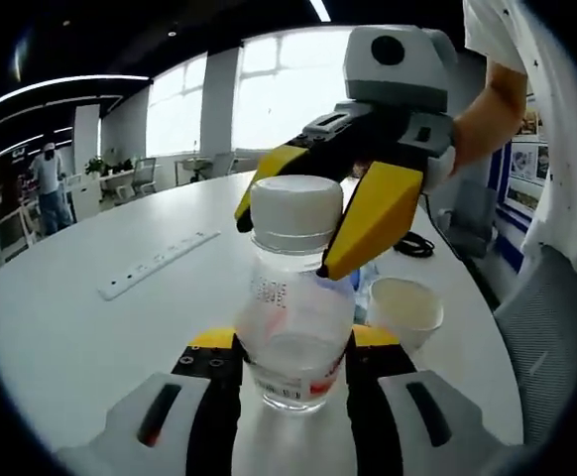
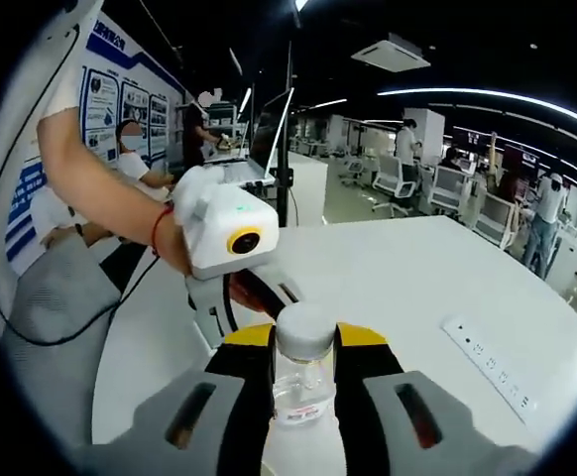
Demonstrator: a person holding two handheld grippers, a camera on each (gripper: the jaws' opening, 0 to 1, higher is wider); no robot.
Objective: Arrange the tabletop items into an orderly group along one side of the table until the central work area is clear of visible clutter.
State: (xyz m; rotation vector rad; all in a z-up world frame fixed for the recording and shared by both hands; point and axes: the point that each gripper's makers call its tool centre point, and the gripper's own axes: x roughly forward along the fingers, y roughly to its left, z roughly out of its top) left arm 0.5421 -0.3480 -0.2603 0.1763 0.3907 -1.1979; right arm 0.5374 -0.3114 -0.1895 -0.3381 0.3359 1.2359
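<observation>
In the left gripper view, my left gripper [image 1: 293,357] is clamping the lower body of a clear plastic bottle with a white screw cap [image 1: 295,297], its yellow-tipped jaws pressing against both sides of the bottle near its base. The bottle is standing upright over the near part of the round white table [image 1: 90,327]. My right gripper [image 1: 318,213] is reaching in from the upper right, its yellow jaws straddling the white cap; one jaw is lying against the right side of the bottle's neck. A white paper cup [image 1: 404,305] is sitting on the table just right of the bottle, a black cable [image 1: 414,244] is lying farther back, and a long white power strip [image 1: 158,264] is resting to the left.

In the right gripper view, I am seeing my right gripper [image 2: 304,359] closing on the bottle [image 2: 301,372] just under the cap, jaws touching both sides. The left gripper [image 2: 231,260] is sitting just behind the bottle, held by a hand. The power strip [image 2: 491,364] is lying to the right on the table [image 2: 398,278].
</observation>
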